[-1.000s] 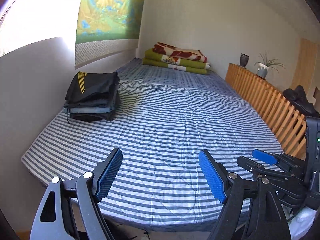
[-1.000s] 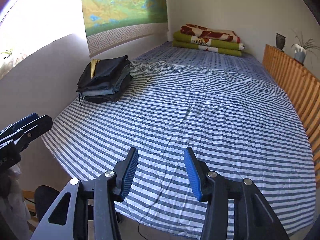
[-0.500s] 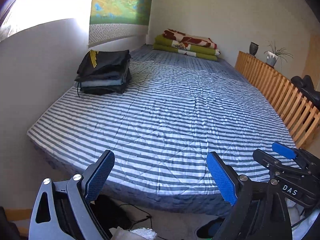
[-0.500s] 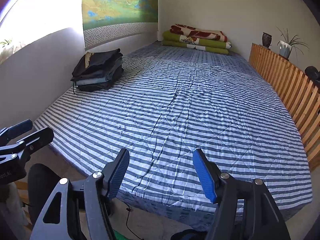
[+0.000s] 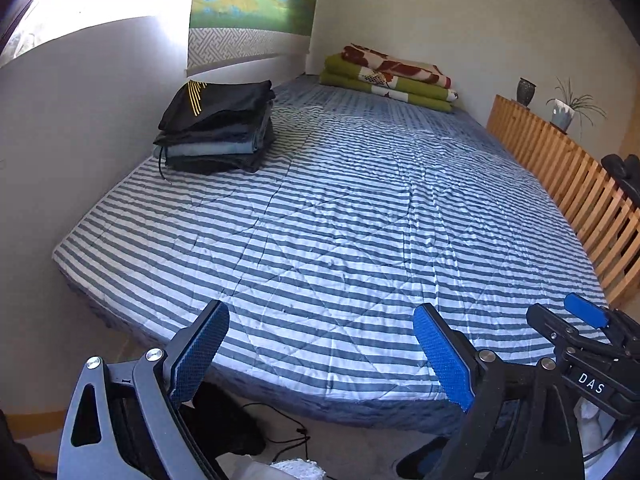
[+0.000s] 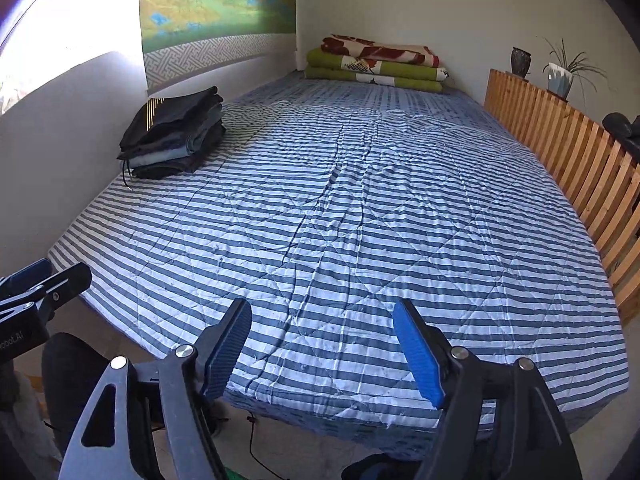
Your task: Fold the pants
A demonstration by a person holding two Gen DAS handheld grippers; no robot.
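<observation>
The left gripper (image 5: 320,354) has its two blue fingers (image 5: 200,350) spread wide, with nothing between them. The right gripper (image 6: 322,354) is spread wide too, and it also holds nothing. Both sit low in their pictures, just off the near edge of the bed (image 5: 360,240), so they are not touching any cloth. The striped bed cover fills the middle of both pictures and has no loose pants on it. The only pants to see are in the pile of folded clothes (image 5: 218,126) at the upper left of the frame, next to the wall. They look neat and stacked, likely put there to keep the middle of the bed free for folding. I think the next pants must come from somewhere the pictures do not show. Folded blankets (image 5: 390,78) lie at the far end, top middle. A wooden slat rail (image 5: 568,176) runs down the right side.
</observation>
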